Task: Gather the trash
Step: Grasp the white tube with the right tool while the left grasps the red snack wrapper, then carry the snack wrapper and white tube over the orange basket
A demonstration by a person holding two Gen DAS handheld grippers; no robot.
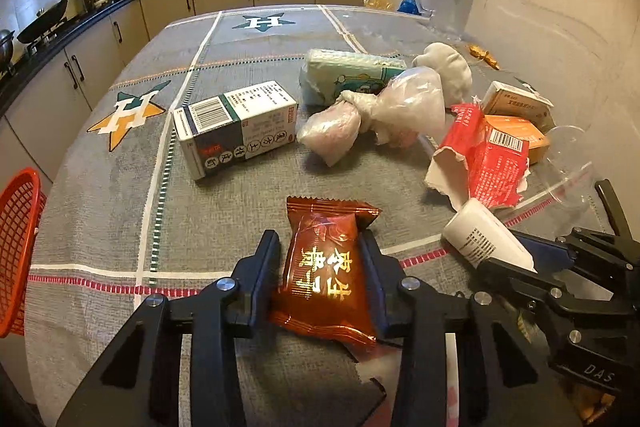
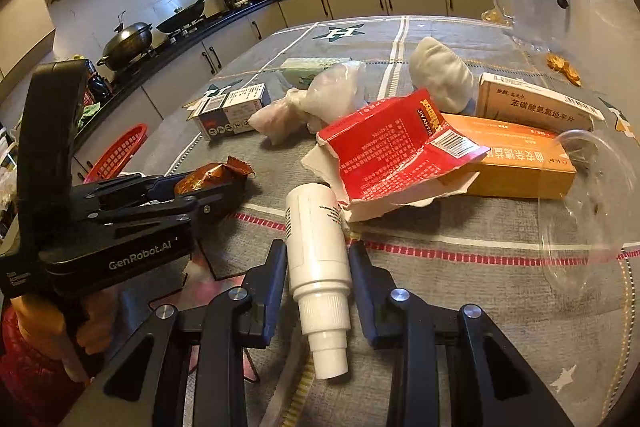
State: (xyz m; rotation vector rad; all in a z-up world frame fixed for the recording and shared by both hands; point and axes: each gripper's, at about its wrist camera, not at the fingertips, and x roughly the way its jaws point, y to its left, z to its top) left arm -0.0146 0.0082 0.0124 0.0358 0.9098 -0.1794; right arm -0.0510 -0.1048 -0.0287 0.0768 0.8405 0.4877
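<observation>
My left gripper (image 1: 320, 247) is shut on a brown snack wrapper (image 1: 320, 267) with gold lettering, its fingers pressed on both sides; it also shows in the right wrist view (image 2: 212, 179). My right gripper (image 2: 318, 255) is shut on a white plastic bottle (image 2: 318, 247), which lies between the fingers with its neck toward the camera; the bottle also shows in the left wrist view (image 1: 488, 239). Both are just above the grey tablecloth (image 1: 100, 207). More trash lies beyond: a torn red box (image 2: 392, 155), a knotted plastic bag (image 1: 372, 115) and a green-white box (image 1: 236, 127).
A red mesh basket (image 1: 18, 247) sits at the table's left edge, also in the right wrist view (image 2: 120, 151). An orange box (image 2: 516, 163), a beige medicine box (image 2: 536, 103), a tissue pack (image 1: 352, 75), a white cloth (image 2: 440, 75) and a clear plastic cup (image 2: 588, 211) lie on the table.
</observation>
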